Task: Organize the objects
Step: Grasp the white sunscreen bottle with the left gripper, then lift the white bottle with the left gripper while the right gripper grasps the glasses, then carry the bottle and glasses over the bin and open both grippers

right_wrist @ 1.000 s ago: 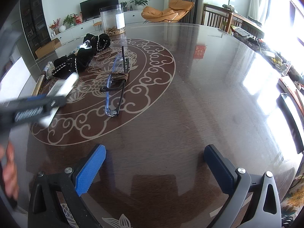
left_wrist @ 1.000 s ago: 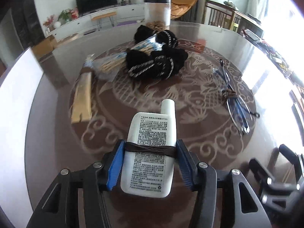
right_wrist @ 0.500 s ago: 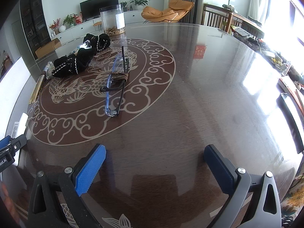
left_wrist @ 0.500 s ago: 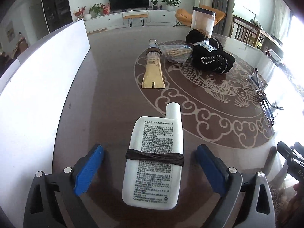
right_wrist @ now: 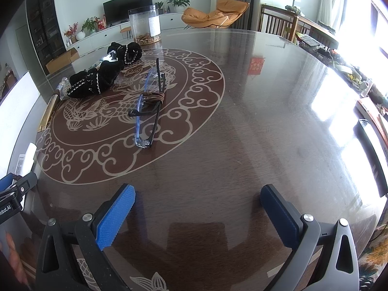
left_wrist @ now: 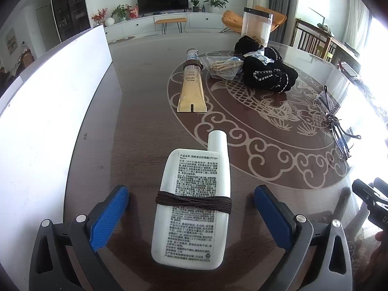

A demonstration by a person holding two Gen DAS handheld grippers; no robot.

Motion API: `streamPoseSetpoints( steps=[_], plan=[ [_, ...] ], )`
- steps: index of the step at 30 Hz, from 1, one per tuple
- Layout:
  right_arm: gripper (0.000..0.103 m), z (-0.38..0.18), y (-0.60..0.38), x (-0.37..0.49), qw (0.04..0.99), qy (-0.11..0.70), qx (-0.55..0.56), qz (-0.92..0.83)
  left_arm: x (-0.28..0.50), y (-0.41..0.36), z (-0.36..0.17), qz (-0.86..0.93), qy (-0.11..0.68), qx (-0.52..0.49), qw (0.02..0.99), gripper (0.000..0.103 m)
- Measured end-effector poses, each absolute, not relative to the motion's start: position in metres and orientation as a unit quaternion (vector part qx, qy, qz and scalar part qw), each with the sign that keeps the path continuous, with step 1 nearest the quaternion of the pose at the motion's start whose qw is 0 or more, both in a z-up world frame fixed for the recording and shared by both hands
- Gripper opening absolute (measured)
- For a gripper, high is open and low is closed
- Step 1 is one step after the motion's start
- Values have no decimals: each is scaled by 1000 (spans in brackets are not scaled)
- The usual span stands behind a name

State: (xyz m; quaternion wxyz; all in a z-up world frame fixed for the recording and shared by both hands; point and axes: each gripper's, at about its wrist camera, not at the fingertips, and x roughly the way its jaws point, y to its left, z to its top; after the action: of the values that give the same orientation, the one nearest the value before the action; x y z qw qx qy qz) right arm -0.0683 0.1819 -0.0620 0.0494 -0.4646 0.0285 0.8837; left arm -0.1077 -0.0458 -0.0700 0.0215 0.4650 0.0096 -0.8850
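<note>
Big round bench (right_wrist: 266,121) with a swirly fish picture. Tall white board (left_wrist: 48,121) along its left side. Far back, a clear jar (right_wrist: 144,24), and near it a black cloth heap (left_wrist: 266,72). Left gripper (left_wrist: 190,189) low over the bench, fingers opening wide, touching nothing. Flat between them, a white bottle (left_wrist: 194,206) with brown string round its middle. Right gripper (right_wrist: 197,189) with fingers spread wide, nothing between. Further off, a gold tube (left_wrist: 191,89), tied glasses (right_wrist: 150,101), a small bag of sticks (left_wrist: 223,65).
</note>
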Motion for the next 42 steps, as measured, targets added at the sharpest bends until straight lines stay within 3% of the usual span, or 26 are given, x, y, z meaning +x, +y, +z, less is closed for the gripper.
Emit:
streamPoseSetpoints(
  steps=[4,10,13,14,15,16,29,37,42],
  plan=[
    [103,-50,180,-97,-22,58,-488,871,-108,-46,-71,-884,9,468,18,103],
    [103,-47,158,-177,-31,11,-533,846,-114,-45,-70,-869,-2,496,-2,103],
    [78,-52,153,-190,-16,-14,-534,845,-113,-45,-70,-872,-8,489,-10,99],
    [61,-50,151,-189,-25,-20,-525,850,-111,-44,-68,-879,-11,476,-12,92],
    [32,-47,149,-187,-28,-27,-521,853,-108,-42,-64,-887,-15,462,-19,65],
    [28,-45,149,-183,-30,-29,-522,852,-107,-41,-63,-889,-20,456,-23,54],
    [28,-13,177,-79,-124,106,-492,855,-53,-50,-21,-913,26,400,-79,53],
    [28,32,117,-63,-188,76,-463,863,-19,-80,51,-937,61,333,-84,53],
    [28,62,46,-51,-256,45,-445,857,14,-139,103,-953,83,288,-43,53]
  ],
)
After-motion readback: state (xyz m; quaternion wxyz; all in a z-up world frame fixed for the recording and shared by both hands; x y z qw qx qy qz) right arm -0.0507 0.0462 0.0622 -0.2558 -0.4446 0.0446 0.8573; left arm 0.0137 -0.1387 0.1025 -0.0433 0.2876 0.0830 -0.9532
